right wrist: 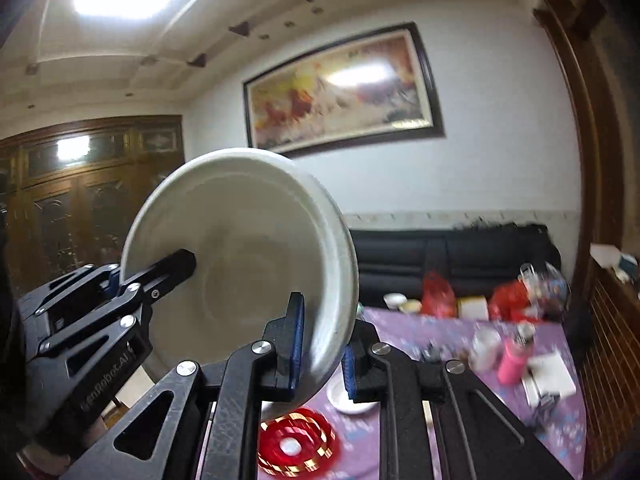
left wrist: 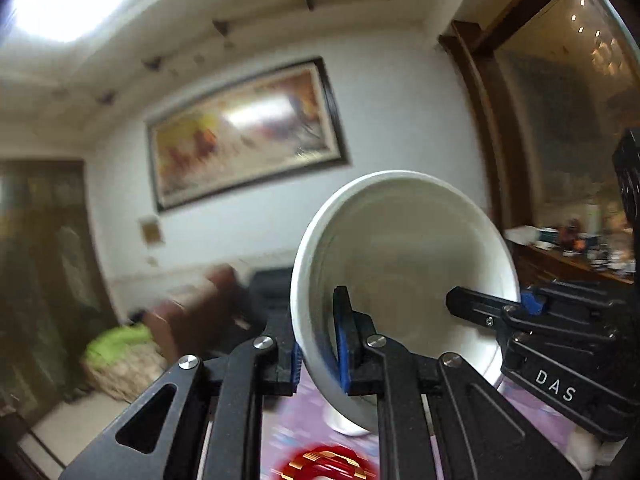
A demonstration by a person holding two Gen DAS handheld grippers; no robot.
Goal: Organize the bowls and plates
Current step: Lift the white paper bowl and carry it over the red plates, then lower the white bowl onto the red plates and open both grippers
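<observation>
A white bowl is held up in the air, tilted on edge, above a purple-clothed table. My left gripper is shut on one side of its rim. My right gripper is shut on the opposite side of the same bowl's rim. Each view also shows the other gripper clamped on the rim: the right one in the left wrist view, the left one in the right wrist view. A small white dish lies on the table below.
A red and gold round object lies on the near part of the table. A pink bottle, a jar, white boxes and red bags sit at the far right. A black sofa stands behind the table and a wooden cabinet at the left.
</observation>
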